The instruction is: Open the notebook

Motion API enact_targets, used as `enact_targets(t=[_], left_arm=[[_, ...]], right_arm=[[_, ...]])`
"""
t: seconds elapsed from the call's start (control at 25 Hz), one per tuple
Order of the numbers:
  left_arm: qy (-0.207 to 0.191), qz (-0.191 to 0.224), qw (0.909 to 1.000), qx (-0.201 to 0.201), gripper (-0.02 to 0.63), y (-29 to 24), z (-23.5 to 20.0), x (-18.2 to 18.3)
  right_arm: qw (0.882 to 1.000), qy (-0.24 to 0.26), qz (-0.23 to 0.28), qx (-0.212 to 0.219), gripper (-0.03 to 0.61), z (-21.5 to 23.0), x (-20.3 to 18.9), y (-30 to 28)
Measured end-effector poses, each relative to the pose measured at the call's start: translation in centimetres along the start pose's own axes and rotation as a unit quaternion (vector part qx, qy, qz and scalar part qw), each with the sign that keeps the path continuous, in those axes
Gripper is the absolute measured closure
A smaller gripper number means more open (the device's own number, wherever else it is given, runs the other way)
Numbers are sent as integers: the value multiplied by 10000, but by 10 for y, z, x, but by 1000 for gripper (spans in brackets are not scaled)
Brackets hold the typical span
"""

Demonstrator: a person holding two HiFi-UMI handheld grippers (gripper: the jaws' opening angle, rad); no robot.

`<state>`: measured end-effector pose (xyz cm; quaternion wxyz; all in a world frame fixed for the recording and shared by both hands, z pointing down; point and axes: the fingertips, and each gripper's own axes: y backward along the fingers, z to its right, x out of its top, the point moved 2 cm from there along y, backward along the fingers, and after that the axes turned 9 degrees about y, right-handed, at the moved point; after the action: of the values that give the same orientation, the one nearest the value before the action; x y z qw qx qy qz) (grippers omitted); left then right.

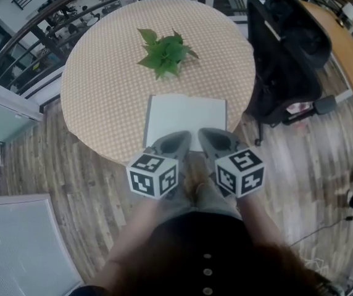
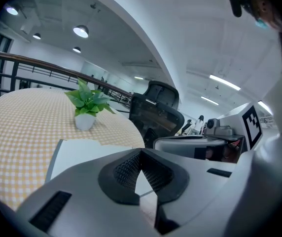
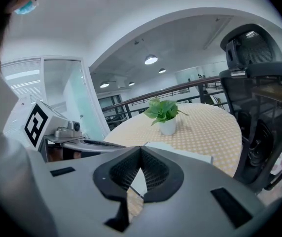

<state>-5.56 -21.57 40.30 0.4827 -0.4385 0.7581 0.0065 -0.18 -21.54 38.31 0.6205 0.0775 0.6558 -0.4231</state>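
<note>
Left gripper [image 1: 178, 140] and right gripper [image 1: 217, 139]: jaws closed, empty. Your notebook [image 1: 186, 119] looks light, floppy; pinch its right edge.

Round counter [image 1: 96, 85] here, its top covered in a fine orange-and-white check. Towards the far side stands a small potted plant [image 1: 164, 53], green leaves in a white pot. Nearer the front edge a white notebook [image 1: 186, 121] lies flat, apart from the plant. It seems closed, though detail is faint.
</note>
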Motion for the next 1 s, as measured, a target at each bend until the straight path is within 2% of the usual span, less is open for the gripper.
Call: enact_targets(t=[0.6, 1.0], left_arm=[[30, 314, 9995, 94, 603, 2, 56, -19], [-22, 164, 9998, 75, 604, 16, 57, -25]], right_arm=[[9991, 226, 204, 302, 568, 3, -11, 58], [9994, 70, 250, 238, 568, -10, -14, 59]])
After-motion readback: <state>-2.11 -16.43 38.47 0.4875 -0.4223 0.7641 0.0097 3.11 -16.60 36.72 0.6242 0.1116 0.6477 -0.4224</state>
